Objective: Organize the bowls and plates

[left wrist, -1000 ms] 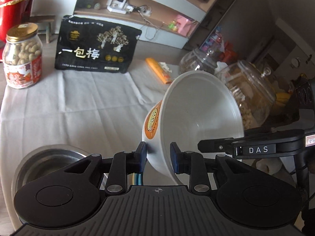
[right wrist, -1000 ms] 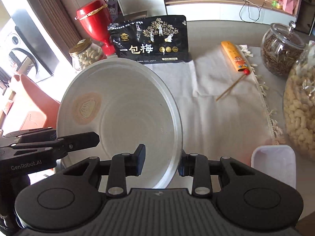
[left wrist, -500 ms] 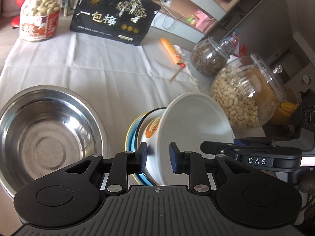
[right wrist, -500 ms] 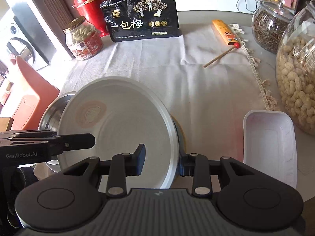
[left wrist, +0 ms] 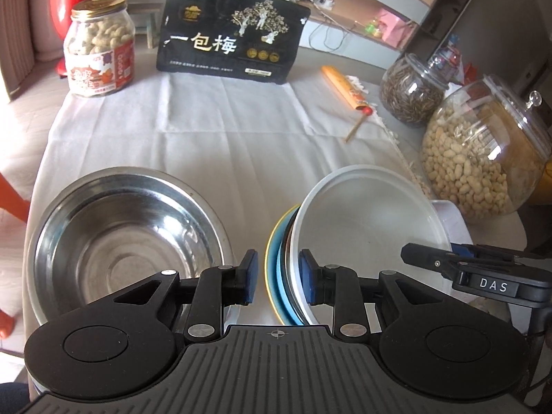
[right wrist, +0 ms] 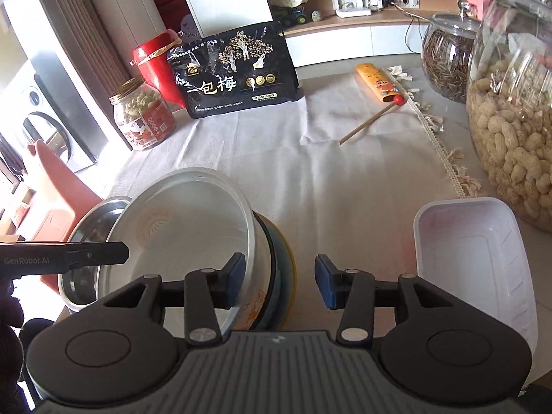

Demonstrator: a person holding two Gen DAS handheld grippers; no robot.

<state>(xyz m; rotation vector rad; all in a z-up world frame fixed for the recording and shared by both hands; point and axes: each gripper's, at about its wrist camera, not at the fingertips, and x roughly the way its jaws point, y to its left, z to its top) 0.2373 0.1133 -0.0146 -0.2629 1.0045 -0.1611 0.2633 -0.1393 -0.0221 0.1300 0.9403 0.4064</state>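
A white bowl (left wrist: 369, 231) with an orange print leans inside a blue, yellow-rimmed bowl (left wrist: 274, 276) on the white cloth. Just left of that stack stands a wide steel bowl (left wrist: 120, 238). My left gripper (left wrist: 278, 280) straddles the stack's near-left rim. Its jaws are opening, and the left pad stands off the blue bowl. My right gripper (right wrist: 281, 280) straddles the white bowl (right wrist: 193, 227) wall and the blue bowl (right wrist: 284, 269). Its jaws are opening too, and the right pad is well clear of the rim.
A white rectangular tray (right wrist: 476, 258) lies right of the stack. Behind it stand a peanut jar (left wrist: 483, 158) and a seed jar (left wrist: 410, 93). Further back are a black snack bag (left wrist: 231, 38), a labelled nut jar (left wrist: 100, 48), an orange packet (left wrist: 345, 86) and a stick (right wrist: 365, 126).
The white bowl, held up and tilted by both grippers, came down into the blue bowl beside the steel bowl. Both pairs of jaws have widened, the right one more.
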